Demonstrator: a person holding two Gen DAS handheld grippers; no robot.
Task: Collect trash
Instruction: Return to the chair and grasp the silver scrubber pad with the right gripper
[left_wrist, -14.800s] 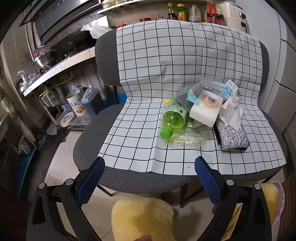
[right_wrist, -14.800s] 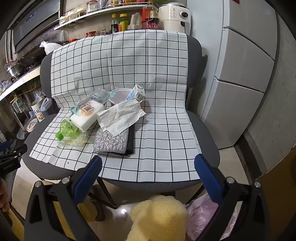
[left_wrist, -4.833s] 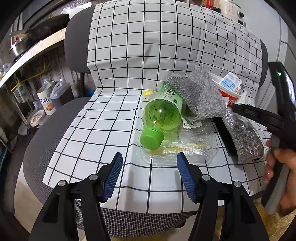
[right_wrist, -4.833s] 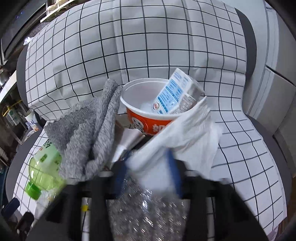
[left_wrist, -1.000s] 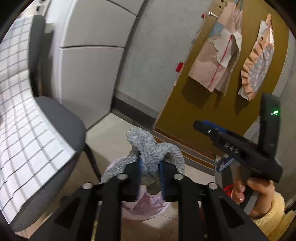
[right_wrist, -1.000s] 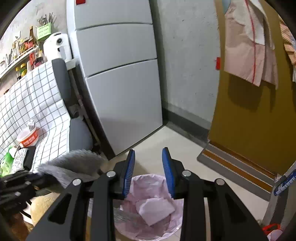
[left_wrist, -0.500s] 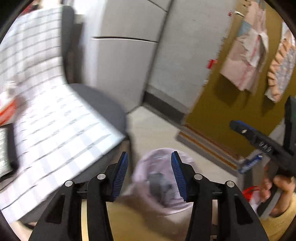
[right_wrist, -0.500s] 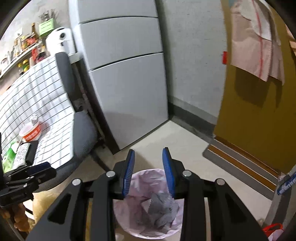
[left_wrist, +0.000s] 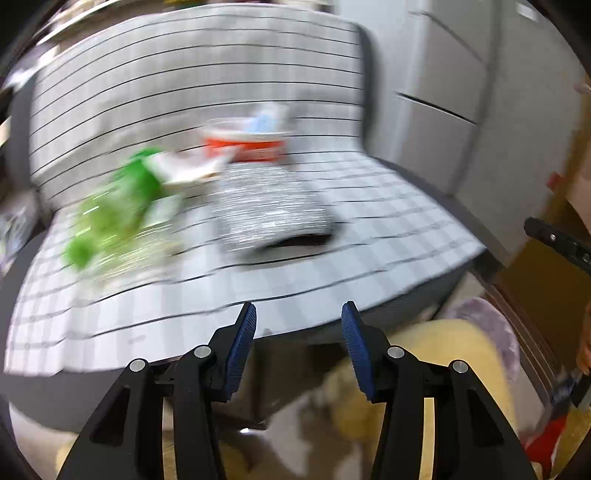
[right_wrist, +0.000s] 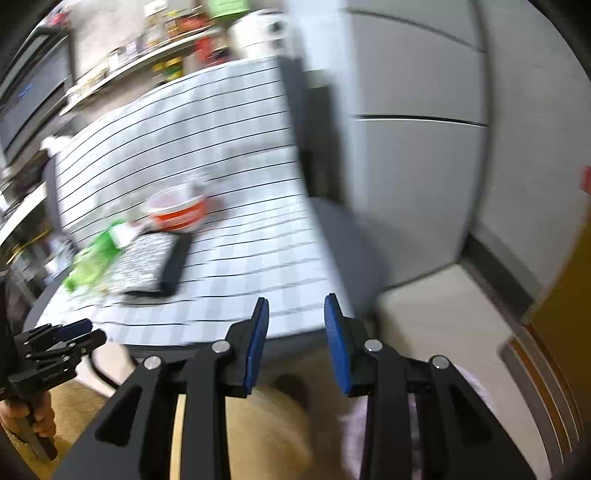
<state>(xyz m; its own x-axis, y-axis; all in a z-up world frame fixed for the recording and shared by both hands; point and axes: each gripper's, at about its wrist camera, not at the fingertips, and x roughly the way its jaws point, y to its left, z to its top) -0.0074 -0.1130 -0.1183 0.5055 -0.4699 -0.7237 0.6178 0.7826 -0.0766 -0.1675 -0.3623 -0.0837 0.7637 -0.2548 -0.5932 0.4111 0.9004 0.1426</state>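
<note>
On the far left of the checked cloth (left_wrist: 332, 110) that covered the grey chair seat (left_wrist: 44, 398), a green plastic bottle (left_wrist: 110, 206) was seen lying on its side over a clear plastic tray, both smeared by motion blur. Just to its right, a flat pad with a silvery glittering top and a black underside (left_wrist: 269, 210) was laid, and behind that an orange-and-white paper bowl (left_wrist: 243, 147) with a small blue-and-white carton inside was stood upright (presumably left there as trash not yet collected). Nothing printed on the bottle, bowl or carton could be read, since every label was blurred.

Nearer the camera, the left gripper (left_wrist: 297, 332) was held with its blue-padded fingers spread apart and nothing between them, aimed down at the front edge of the seat. Such a pose was judged to suit a reach for another item. To its right, a pink-lined waste bin (left_wrist: 491, 325) was partly seen on the floor beside the chair, placed close so that drops would be short.

Furthest right, the right gripper (right_wrist: 295, 332) was carried with its jaws narrowly parted and empty, pointed toward the seat edge, with the same pile well apart from it at upper left.
</note>
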